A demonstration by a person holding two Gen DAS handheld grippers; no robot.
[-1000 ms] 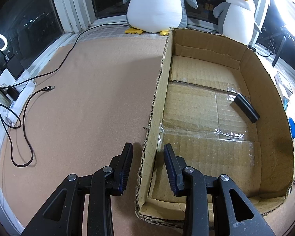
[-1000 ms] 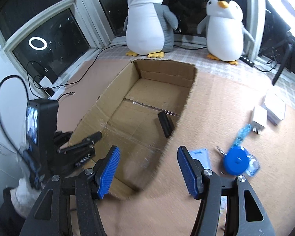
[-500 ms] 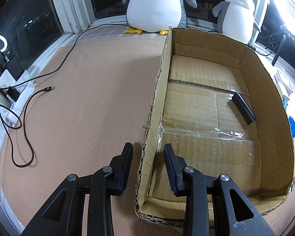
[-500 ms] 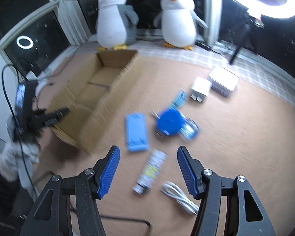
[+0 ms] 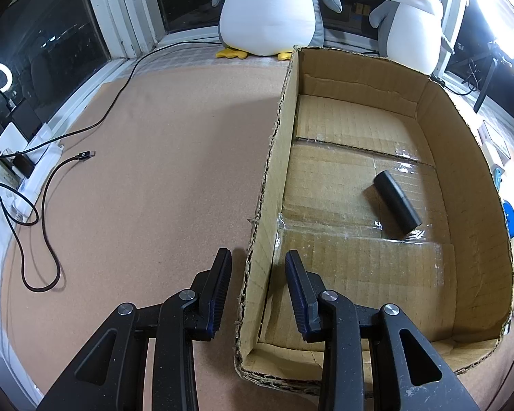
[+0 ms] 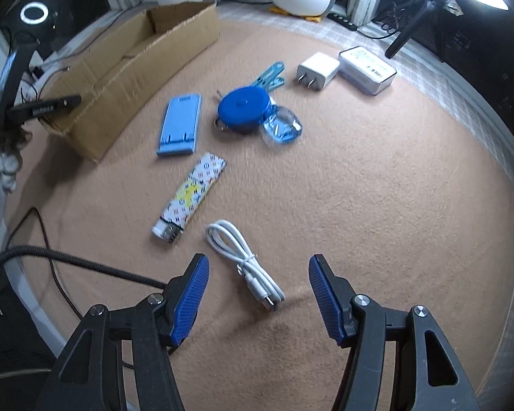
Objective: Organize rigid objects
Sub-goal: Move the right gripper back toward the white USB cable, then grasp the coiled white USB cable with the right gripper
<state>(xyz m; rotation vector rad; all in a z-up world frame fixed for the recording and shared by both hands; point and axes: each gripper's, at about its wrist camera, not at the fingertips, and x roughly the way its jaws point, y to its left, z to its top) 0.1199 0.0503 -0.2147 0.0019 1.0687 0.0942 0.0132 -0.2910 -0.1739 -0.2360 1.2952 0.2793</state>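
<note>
Right gripper [image 6: 257,291] wide open, empty; white cable [image 6: 245,263] between fingers. I'd descend centred. Left gripper [image 5: 257,284] half-open, straddling box wall [image 5: 267,185].

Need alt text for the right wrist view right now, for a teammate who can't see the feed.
The open right gripper hovers over a coiled white cable on a tan mat. Beyond lie a patterned lighter, blue phone stand, blue tape measure, blue clip, white charger and white box; the cardboard box sits left.
</note>
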